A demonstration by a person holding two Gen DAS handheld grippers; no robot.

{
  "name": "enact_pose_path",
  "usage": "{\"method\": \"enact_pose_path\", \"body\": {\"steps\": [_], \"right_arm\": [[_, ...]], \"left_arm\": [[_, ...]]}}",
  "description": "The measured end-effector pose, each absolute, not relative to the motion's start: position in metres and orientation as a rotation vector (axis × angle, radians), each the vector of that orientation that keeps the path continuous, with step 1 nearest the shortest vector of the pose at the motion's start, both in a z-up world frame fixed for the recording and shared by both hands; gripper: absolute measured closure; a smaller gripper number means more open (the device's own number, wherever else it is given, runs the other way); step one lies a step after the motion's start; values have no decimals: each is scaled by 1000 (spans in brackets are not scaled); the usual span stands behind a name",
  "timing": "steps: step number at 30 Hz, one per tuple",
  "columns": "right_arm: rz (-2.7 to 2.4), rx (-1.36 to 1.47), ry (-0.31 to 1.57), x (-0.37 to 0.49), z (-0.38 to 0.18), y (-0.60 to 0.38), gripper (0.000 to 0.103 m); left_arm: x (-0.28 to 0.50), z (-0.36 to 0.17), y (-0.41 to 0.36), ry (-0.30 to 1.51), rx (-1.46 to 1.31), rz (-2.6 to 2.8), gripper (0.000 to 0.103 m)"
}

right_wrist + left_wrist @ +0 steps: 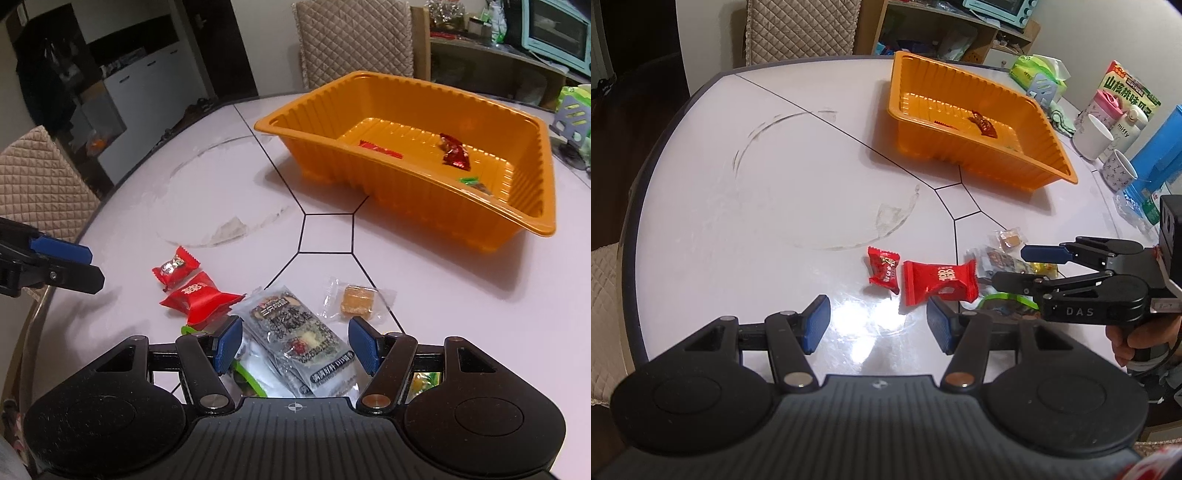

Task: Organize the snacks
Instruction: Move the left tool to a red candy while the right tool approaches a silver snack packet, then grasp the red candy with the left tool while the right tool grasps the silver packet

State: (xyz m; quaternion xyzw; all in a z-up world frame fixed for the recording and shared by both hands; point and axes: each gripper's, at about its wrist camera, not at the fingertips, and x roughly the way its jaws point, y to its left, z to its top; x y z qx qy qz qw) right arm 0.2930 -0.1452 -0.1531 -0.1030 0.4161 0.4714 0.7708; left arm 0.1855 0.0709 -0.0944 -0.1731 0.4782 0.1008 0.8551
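Here the right gripper (294,343) hangs low over the table with its blue-padded jaws spread wide, straddling the grey-and-clear foil snack packet with dark printed label (295,339), which lies flat between them without being pinched. The packet's long axis runs roughly along the gripper's line of sight, its top end pointing away toward the ribbed orange plastic tray (406,218), so the pads face its two long edges. It looks light, thin and crinkly; a grip across the narrow middle should hold, though the glossy film may slide or buckle, and the flat lie leaves little edge to catch.

Just beyond the right pad sits a small amber candy in clear wrap (357,300), and to the left a large red pillow-shaped wrapper (201,299) touches the packet's corner, with a smaller red wrapped sweet (175,266) just behind it. A green-rimmed item peeks out beneath the packet; what it is cannot be told.

The left gripper (878,325) hovers near the red wrappers, jaws also parted and empty. The tray, well apart on the pale table (757,229), already holds a few sweets.
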Motion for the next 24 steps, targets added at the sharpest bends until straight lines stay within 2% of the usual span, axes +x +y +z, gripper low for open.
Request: {"method": "enact_pose_path", "body": {"steps": [3, 8, 16, 24], "right_arm": [[1033, -238, 902, 293, -156, -142, 39], [1045, -297, 875, 289, -155, -140, 49], [1053, -421, 819, 273, -154, -136, 58], [983, -268, 902, 277, -146, -147, 60]], "left_arm": [[187, -97, 72, 1011, -365, 214, 49], [191, -99, 73, 1017, -364, 213, 49], [193, -103, 73, 1024, -361, 215, 49], [192, -105, 74, 1026, -359, 220, 49]]}}
